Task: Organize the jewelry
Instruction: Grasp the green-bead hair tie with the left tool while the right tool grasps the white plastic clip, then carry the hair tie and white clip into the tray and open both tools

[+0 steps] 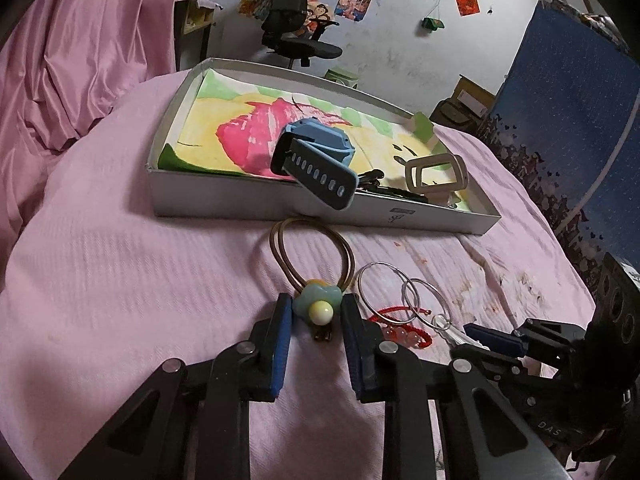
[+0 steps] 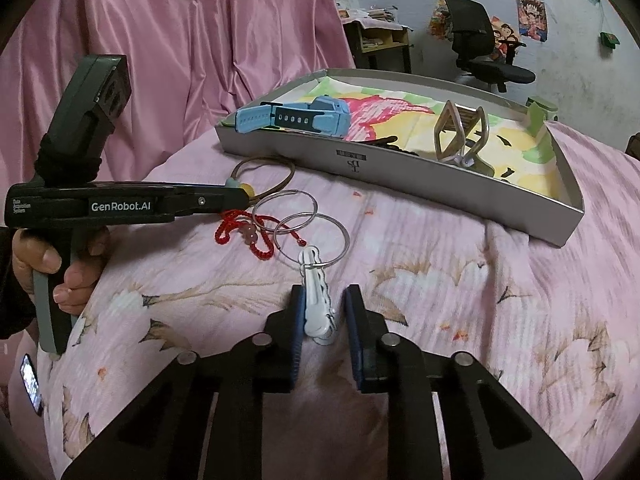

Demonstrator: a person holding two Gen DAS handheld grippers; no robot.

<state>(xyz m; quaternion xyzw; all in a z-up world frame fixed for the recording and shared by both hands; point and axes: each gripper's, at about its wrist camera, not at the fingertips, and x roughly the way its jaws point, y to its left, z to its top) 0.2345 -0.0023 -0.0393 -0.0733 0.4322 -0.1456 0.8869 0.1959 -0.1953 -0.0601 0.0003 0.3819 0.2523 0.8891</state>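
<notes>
On the pink bedspread lies a brown hair tie (image 1: 280,248) with a blue flower charm (image 1: 316,305). My left gripper (image 1: 316,298) is shut on that charm, a pad pressing each side; in the right wrist view its tip (image 2: 240,196) meets the charm. A white hair clip (image 2: 318,300), hooked to a silver hoop (image 2: 312,214), lies between the fingers of my right gripper (image 2: 324,290). It leans on the left pad with a gap to the right pad, so the gripper is open. A second hoop (image 2: 286,192) and a red beaded bracelet (image 2: 224,236) lie beside them.
A shallow grey tray (image 1: 240,204) just beyond holds a blue watch (image 1: 320,148), a beige claw clip (image 1: 436,172) and dark hair clips (image 1: 372,178). A person's hand (image 2: 36,256) grips the left tool. A phone (image 2: 32,384) lies at the bed's left; pink curtain behind.
</notes>
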